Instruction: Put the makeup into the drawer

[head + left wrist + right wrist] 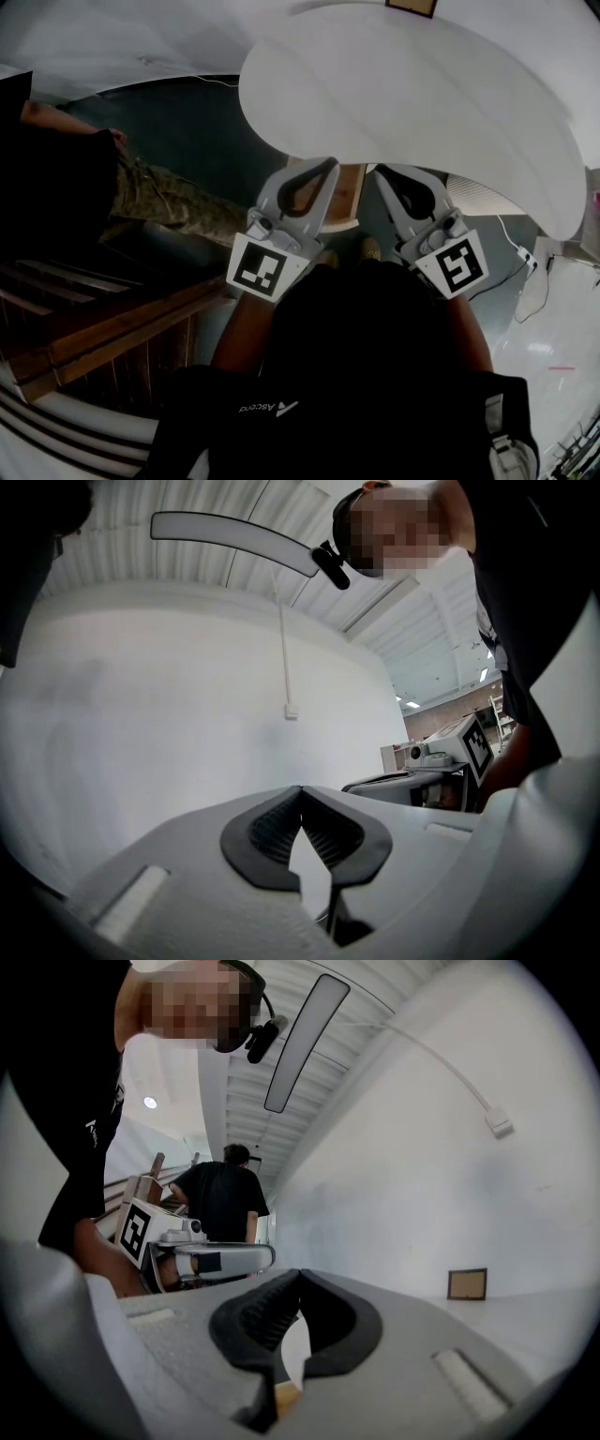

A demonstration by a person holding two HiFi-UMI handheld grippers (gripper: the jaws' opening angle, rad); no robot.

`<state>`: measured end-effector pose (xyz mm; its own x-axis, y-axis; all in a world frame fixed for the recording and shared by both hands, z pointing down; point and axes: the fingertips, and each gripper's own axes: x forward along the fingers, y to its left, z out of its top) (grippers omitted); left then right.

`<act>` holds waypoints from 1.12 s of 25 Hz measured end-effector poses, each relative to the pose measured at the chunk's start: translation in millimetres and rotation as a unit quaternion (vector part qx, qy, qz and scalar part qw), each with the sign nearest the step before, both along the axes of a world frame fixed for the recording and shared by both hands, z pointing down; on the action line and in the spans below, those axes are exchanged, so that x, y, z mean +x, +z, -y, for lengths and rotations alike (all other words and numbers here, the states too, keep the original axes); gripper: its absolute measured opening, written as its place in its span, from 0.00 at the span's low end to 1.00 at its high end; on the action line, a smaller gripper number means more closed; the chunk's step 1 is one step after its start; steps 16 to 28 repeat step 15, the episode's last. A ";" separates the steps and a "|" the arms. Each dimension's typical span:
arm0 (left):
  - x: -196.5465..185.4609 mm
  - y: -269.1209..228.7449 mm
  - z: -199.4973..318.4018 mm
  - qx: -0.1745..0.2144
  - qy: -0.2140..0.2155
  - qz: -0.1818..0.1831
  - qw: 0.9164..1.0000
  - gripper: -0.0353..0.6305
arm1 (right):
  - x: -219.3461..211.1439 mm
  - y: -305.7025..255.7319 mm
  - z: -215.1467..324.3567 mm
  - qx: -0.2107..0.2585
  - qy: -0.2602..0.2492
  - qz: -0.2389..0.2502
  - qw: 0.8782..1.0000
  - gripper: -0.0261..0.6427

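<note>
**Both grippers closed and empty, no makeup in sight**

Closest to you, below your black shirt (pixel 375 375), the two marker cubes (pixel 261 267) sit side by side at your front. Ahead of them, the left gripper (pixel 317 172) and the right gripper (pixel 392 178) point level towards the wall. In each gripper view the dark pads meet at the tips with nothing between them, so both tools are closed and carry nothing.

Between the two grippers, a little further out, a brown wooden piece (pixel 349 187) shows above the dark floor (pixel 206 141). Too little of it shows to call it a drawer. To your left, wooden slats (pixel 103 337) run past a person in camouflage trousers (pixel 164 197). Beyond is the white wall (pixel 403 84), bare but for a small picture frame (pixel 467 1283).

The makeup appears in no view, and neither does any drawer you could name. This fits two stages: the makeup may be waiting somewhere out of frame, or it may already lie in a drawer that is out of sight. Before anything else, find the drawer and the makeup by eye. Nothing here says which way to reach.
</note>
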<state>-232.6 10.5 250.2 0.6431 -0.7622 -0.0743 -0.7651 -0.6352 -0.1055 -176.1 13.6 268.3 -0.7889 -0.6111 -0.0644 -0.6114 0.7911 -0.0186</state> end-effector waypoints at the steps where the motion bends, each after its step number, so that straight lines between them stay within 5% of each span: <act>1: 0.1 -0.2 -0.1 0.000 0.000 0.000 1.000 0.07 | 0.3 -0.2 -0.1 0.000 0.000 0.000 1.000 0.04; 28: -1.5 1.0 0.2 0.001 0.000 0.004 1.000 0.07 | 0.7 2.1 0.6 0.002 0.001 -0.004 1.000 0.04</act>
